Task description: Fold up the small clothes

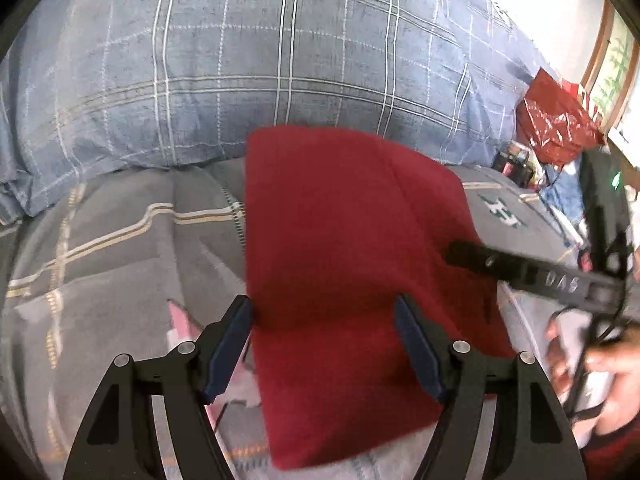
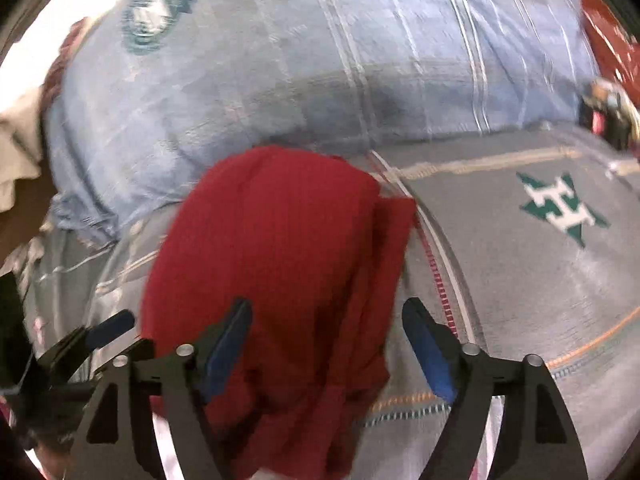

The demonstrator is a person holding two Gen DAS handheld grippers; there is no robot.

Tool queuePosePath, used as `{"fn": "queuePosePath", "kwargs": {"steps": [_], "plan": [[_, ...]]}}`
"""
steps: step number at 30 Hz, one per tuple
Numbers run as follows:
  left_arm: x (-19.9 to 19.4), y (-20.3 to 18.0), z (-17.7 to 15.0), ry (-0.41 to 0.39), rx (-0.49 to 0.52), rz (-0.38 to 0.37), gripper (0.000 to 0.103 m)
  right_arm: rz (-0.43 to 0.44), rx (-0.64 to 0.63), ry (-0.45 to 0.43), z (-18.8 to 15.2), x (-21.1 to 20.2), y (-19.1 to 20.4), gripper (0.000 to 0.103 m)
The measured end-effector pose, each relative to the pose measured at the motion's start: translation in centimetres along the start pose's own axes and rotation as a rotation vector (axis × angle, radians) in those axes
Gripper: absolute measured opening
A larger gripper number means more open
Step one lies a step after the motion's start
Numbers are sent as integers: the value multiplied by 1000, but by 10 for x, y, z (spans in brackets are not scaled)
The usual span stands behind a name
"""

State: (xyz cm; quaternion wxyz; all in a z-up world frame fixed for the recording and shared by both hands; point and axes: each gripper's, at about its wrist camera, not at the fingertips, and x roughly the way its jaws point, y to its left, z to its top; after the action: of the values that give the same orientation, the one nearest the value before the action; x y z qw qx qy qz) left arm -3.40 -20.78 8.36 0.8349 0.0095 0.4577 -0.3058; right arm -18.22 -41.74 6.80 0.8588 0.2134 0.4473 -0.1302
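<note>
A small dark red garment (image 1: 352, 264) lies folded into a long rectangle on a grey patterned bedspread (image 1: 120, 264). My left gripper (image 1: 324, 344) is open and empty, its blue-padded fingers straddling the garment's near part just above it. My right gripper (image 2: 328, 348) is open and empty too, over the near right part of the red garment (image 2: 280, 264), whose layered edges show on its right side. The right gripper (image 1: 460, 254) also shows in the left wrist view, its fingers reaching onto the garment's right edge. The left gripper's fingertips (image 2: 112, 326) show at the left of the right wrist view.
A large blue plaid pillow (image 1: 260, 60) lies just beyond the garment. A red plastic bag (image 1: 556, 128) and small dark items (image 1: 516, 160) sit at the far right. A green and white emblem (image 2: 560, 212) marks the bedspread. A hand (image 1: 600, 364) holds the right gripper.
</note>
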Motion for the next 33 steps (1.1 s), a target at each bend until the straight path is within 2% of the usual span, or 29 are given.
{"fn": "queuePosePath", "kwargs": {"steps": [4,8,9,10,12,15,18,24,26,28,29,30,32,33], "plan": [[24,22,10,0,-66,-65,85,95,62,14,0,22,-17,87],[56,42,15,70,-153,-121,85,163,64,-35,2,27,-22,88],[61,43,15,73,-169,-139,84,169,47,-35,3,29,-19,83],[62,42,15,69,-175,-144,76,169,23,-40,4,30,-15,79],[63,39,15,59,-160,-129,70,171,-8,-58,4,28,-8,64],[52,36,16,49,-137,-114,56,155,-39,-69,6,22,-2,48],[27,37,13,41,-137,-128,45,151,-72,-84,8,4,10,40],[-49,45,-19,18,-167,-82,44,239,-143,-80,-1,-39,46,38],[-63,50,-37,31,-190,-48,44,285,-148,-55,-9,-42,55,39],[-67,55,-54,49,-212,-17,46,317,-148,-20,-17,-38,61,44],[-66,55,-62,65,-209,5,47,303,-147,-1,-23,-32,64,52],[-64,56,-69,78,-200,31,48,260,-145,5,-26,-29,65,55],[-63,54,-79,60,-178,89,53,165,-154,-22,-31,-34,64,55],[-66,54,-81,41,-176,102,55,146,-157,-42,-33,-41,63,55]]}}
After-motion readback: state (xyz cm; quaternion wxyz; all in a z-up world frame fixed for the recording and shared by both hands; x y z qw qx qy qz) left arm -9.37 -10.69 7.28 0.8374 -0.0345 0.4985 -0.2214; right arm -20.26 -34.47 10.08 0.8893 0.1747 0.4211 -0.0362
